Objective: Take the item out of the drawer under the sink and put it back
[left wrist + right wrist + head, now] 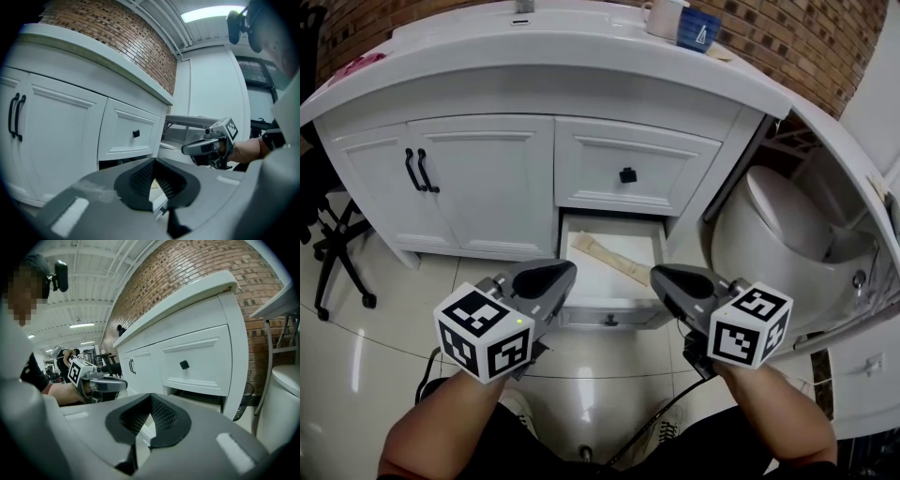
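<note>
Below the white vanity (487, 178), the bottom drawer (581, 316) stands open with the tan item (614, 261) inside. Your left gripper (568, 270) and right gripper (657, 273) hover closed and empty. Reach in without opening the jaws and you'll likely just shove it.

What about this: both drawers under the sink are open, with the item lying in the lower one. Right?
Not quite. Only the lower drawer is open, with the item lying in it. The upper drawer is closed, its front flush with the cabinet. The head view shows this.
</note>
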Motion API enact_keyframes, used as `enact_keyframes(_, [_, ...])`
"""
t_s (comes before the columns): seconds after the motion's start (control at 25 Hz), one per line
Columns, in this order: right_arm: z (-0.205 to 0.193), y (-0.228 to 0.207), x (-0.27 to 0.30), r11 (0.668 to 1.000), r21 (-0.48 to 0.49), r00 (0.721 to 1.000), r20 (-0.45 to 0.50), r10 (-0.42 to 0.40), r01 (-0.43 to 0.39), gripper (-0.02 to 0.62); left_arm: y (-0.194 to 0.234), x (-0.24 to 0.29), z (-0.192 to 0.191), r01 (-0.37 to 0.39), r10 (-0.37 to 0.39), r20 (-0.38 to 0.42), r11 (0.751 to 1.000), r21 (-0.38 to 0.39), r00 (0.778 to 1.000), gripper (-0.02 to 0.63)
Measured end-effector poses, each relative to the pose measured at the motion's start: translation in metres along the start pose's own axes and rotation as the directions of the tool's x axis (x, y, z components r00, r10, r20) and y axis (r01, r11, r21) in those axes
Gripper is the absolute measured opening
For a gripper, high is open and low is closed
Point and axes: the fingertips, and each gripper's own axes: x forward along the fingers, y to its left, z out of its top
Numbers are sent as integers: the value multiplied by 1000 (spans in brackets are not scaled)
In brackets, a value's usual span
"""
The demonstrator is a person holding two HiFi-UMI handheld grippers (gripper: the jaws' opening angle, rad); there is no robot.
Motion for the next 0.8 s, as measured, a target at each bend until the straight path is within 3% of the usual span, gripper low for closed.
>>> enact_keyframes(0.16, [-16, -10, -1, 999, 34, 1000, -8, -8, 8, 8, 0, 4, 1, 1, -1, 4, 1000, -1, 1000, 6])
enact_keyframes(0.48, [-12, -16, -6, 997, 74, 1000, 26, -7, 5, 8, -1, 9, -2, -1, 1, -8, 1000, 13, 1000, 6])
enact_keyframes(0.8, [-11, -6, -8, 998, 61, 1000, 18, 10, -11, 8, -7, 3, 4, 1, -1, -6, 1000, 24, 1000, 6])
